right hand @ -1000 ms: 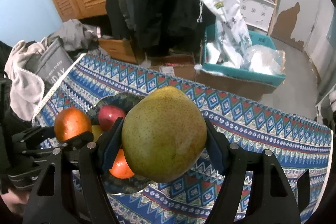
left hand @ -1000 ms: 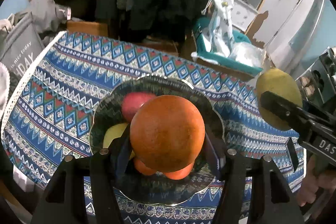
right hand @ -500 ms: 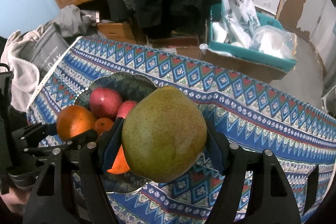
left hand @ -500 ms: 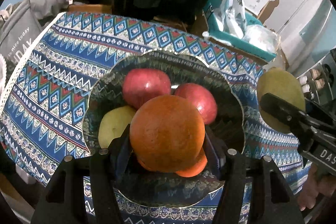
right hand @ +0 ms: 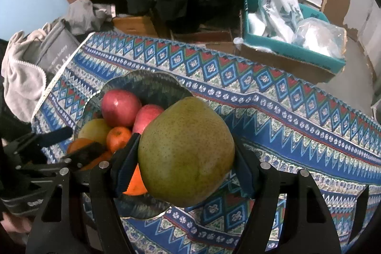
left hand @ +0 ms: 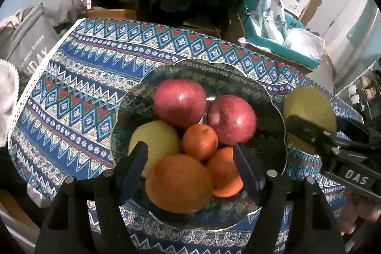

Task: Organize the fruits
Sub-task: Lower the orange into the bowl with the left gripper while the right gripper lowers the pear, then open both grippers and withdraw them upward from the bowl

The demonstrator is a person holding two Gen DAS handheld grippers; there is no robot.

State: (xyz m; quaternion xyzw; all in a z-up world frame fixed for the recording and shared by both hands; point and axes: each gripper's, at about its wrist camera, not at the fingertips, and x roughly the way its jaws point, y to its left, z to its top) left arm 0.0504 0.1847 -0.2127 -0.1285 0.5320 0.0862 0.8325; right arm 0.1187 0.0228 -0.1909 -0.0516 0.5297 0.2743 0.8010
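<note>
A dark patterned bowl on the blue patterned tablecloth holds two red apples, a yellow-green fruit, a small mandarin and two oranges. The big orange lies at the bowl's near side between my left gripper's spread fingers, which do not touch it. My right gripper is shut on a green pear, held just right of the bowl. The pear also shows in the left wrist view.
The tablecloth covers the table, its far edge near cardboard boxes. A teal box with plastic bags sits beyond the far right edge. A grey bag and clothes lie off the left edge.
My left gripper moved down over the bowl, opened and let go of the big orange, which now lies in the bowl. My right gripper, with the pear, came closer to the bowl.
</note>
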